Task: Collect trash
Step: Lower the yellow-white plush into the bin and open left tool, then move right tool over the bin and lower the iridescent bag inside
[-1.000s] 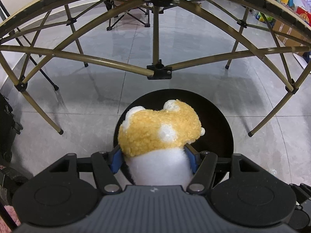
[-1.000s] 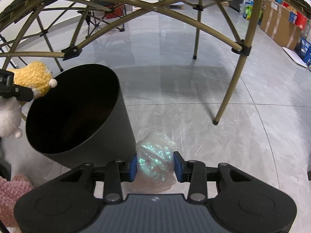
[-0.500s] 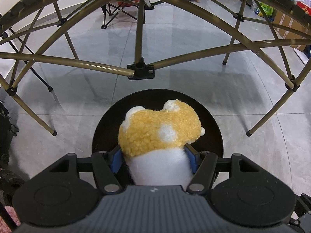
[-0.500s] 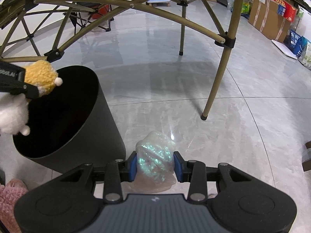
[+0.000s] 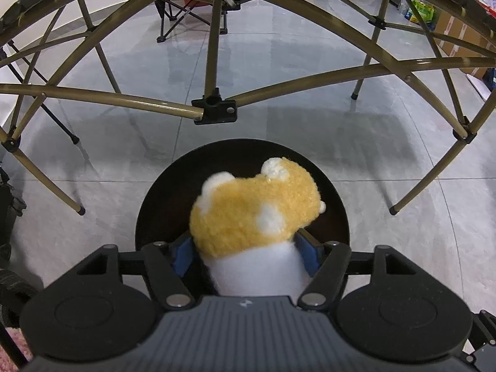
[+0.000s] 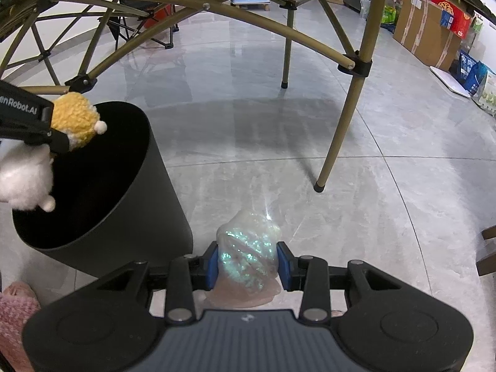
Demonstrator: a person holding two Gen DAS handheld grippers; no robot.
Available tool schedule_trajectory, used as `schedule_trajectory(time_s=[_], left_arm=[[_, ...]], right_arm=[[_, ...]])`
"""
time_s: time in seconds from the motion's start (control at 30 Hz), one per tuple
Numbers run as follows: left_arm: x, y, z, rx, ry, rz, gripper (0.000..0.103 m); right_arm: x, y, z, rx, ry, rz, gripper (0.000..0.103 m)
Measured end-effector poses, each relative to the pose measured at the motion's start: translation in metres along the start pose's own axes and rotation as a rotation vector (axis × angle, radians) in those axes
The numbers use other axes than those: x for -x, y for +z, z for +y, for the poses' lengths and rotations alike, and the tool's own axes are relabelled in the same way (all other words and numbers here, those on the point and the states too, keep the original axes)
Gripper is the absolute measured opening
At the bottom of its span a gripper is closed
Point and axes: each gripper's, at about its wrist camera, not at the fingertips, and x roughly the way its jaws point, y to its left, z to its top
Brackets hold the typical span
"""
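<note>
A: Left wrist view first — what have I got?

B: My left claw (image 5: 246, 252) is clamped on a plush toy (image 5: 254, 214), yellow top with white patches and a white body, blue pads pressing it from both sides. It hangs directly over the open mouth of the black bin (image 5: 155, 214), which stands on the grey tiled floor (image 5: 387, 142).

A: And from the other side?

B: In the right wrist view the same plush toy (image 6: 74, 121) sits at the far left, over the bin's (image 6: 130, 217) near-left rim, with the left claw's black finger (image 6: 28, 124) across it. My right claw (image 6: 247, 265) is closed on a crumpled, shimmery plastic wad (image 6: 246, 254), pinched between its blue pads, to the right of the bin and outside it.

A: Anything else around?

B: A frame of gold tubes (image 5: 102, 99) with black joints arches overhead; one gold leg (image 6: 341, 130) stands on the floor further off to the right. Cardboard boxes (image 6: 424, 34) line the far right wall, and something pink and fuzzy (image 6: 14, 313) shows at the near left edge.
</note>
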Motion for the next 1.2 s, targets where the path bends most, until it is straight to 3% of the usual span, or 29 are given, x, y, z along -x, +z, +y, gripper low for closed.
schedule_trajectory(time_s=[0.13, 0.87, 1.2], left_arm=[[0.004, 0.001, 0.001, 0.01, -0.001, -0.014, 0.103], [0.011, -0.002, 0.008, 0.024, 0.014, -0.025, 0.103], [0.018, -0.003, 0.023, 0.044, 0.023, -0.043, 0.103]], right_arm=[[0.001, 0.0, 0.0, 0.002, 0.002, -0.003, 0.037], [0.009, 0.004, 0.006, 0.02, 0.014, -0.023, 0.037], [0.025, 0.013, 0.019, 0.032, 0.044, -0.077, 0.037]])
